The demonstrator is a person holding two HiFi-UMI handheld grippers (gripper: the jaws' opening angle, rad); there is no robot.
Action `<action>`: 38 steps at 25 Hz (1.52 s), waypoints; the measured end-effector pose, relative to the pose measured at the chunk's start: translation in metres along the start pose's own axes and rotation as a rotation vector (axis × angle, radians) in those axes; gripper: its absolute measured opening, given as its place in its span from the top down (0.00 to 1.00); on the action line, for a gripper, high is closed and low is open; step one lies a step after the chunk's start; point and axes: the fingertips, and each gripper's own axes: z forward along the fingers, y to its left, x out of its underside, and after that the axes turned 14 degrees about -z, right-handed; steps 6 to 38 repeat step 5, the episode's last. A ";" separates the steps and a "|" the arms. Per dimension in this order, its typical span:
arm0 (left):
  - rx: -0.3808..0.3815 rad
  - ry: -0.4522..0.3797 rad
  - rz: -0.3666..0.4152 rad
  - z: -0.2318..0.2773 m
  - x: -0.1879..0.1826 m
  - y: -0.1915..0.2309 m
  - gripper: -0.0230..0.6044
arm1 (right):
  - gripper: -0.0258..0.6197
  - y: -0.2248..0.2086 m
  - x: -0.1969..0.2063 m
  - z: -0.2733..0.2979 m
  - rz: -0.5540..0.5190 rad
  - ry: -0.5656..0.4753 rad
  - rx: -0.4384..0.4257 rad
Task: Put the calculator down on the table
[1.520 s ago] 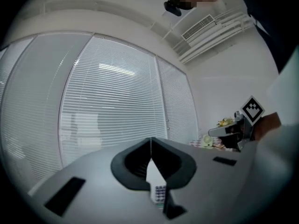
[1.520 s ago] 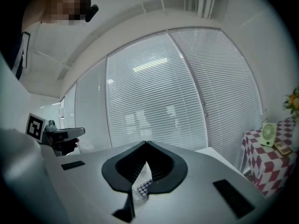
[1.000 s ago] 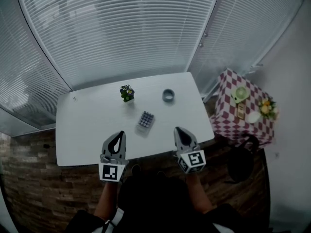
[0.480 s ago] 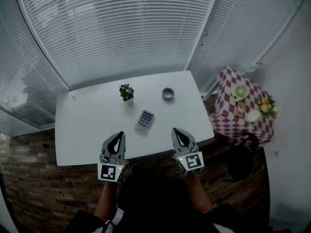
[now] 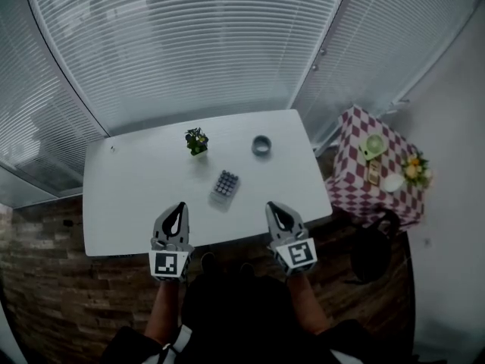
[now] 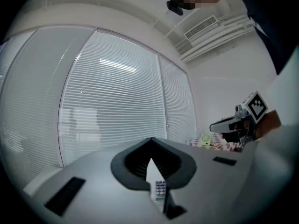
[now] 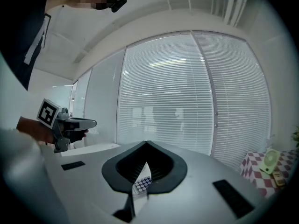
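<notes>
The calculator [image 5: 225, 184] lies flat on the white table [image 5: 129, 203], a little right of its middle, with neither gripper touching it. My left gripper [image 5: 176, 207] hovers over the table's near edge, shut and holding nothing. My right gripper [image 5: 274, 205] hangs at the same edge, to the right, also shut and empty. In the left gripper view the calculator [image 6: 160, 190] shows through the slit below the closed tips [image 6: 150, 158], and the right gripper [image 6: 219, 125] is off to the right. The right gripper view shows the calculator [image 7: 143, 183] under its closed tips [image 7: 146, 162].
A small potted plant [image 5: 196, 140] and a grey round dish [image 5: 261, 145] stand toward the table's far side. To the right is a side table with a red-checked cloth [image 5: 356, 180] carrying small items. White blinds [image 5: 212, 44] close off the far side.
My left gripper has slid slightly left and sunk a little at the table's near edge. The right gripper and the calculator have kept their places.
</notes>
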 end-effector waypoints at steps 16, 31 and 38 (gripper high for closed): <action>0.000 0.004 -0.018 0.002 -0.001 -0.001 0.95 | 0.95 -0.002 0.000 0.001 -0.003 -0.027 0.008; 0.000 0.004 -0.018 0.002 -0.001 -0.001 0.95 | 0.95 -0.002 0.000 0.001 -0.003 -0.027 0.008; 0.000 0.004 -0.018 0.002 -0.001 -0.001 0.95 | 0.95 -0.002 0.000 0.001 -0.003 -0.027 0.008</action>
